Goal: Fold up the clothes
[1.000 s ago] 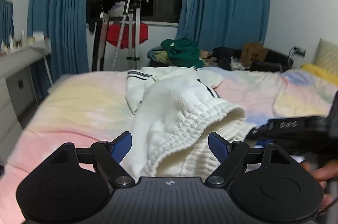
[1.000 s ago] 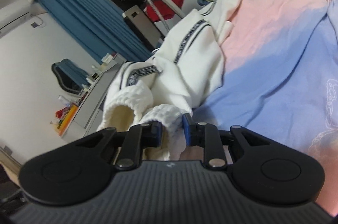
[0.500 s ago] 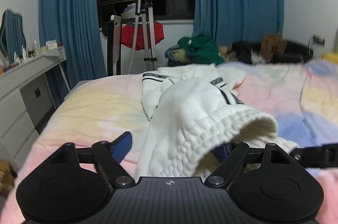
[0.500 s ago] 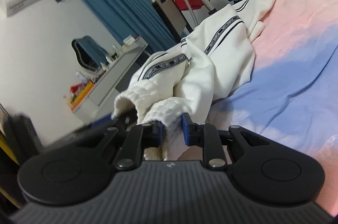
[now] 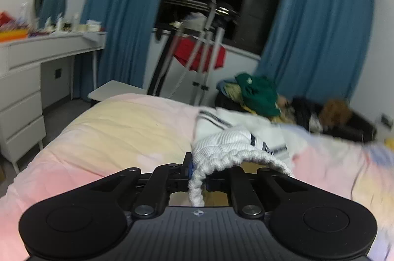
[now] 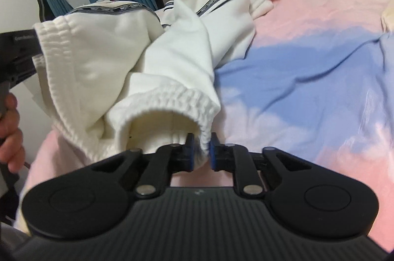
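White sweatpants (image 6: pixel 187 39) with dark striped side tape lie bunched on the pastel bed cover, legs trailing toward the far edge. My right gripper (image 6: pixel 201 155) is shut on the ribbed elastic waistband (image 6: pixel 172 98) at its right side. My left gripper (image 5: pixel 198 173) is shut on the waistband's other side (image 5: pixel 229 157), which drapes over its fingers. The left gripper's body (image 6: pixel 17 49) and the hand holding it show at the left edge of the right wrist view. The waistband hangs open between the two grippers.
The bed (image 5: pixel 118 128) has a pink, yellow and blue cover (image 6: pixel 307 69). A white dresser (image 5: pixel 22 79) stands left. A drying rack with a red cloth (image 5: pixel 199 54) stands by the dark window. A pile of clothes with a green garment (image 5: pixel 258 93) sits beyond the bed.
My left gripper has closed on the waistband; it was open around it before. Both grippers have lifted and pulled apart, spreading the waistband. The right gripper stays shut on it.
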{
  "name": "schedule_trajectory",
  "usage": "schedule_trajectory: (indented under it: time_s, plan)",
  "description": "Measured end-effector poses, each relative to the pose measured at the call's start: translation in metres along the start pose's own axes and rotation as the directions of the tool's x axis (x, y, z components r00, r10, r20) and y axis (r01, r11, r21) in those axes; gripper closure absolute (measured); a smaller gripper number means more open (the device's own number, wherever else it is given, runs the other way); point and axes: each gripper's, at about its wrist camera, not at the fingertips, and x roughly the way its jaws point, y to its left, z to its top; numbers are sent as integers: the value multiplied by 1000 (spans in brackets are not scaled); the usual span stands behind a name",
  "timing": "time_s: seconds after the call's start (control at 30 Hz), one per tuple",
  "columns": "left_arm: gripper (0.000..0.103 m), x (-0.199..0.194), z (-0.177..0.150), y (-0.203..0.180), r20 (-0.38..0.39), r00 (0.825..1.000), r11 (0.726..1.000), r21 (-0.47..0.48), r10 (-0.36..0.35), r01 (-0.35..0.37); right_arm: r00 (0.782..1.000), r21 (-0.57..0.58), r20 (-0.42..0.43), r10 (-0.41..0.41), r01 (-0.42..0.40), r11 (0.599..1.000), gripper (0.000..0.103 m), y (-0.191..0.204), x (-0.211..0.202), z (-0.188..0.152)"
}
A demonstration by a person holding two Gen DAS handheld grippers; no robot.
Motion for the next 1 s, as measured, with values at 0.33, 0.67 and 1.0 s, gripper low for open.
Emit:
schedule_trajectory:
  time_s: [0.33,0.67,1.0]
  plan:
    - [94,11,114,78,63,995,997,11,74,-75,971,61,36,235,-237,970,93,84,-6,-13]
    - [93,124,143,183,-117,946,952,-14,302,-305,931,82,-47,363,-359,930,92,173,98,-12]
    - [49,109,99,233,-139,956,950,-142,259,-278,933,53,-106,345,-341,939,69,166,119,-12]
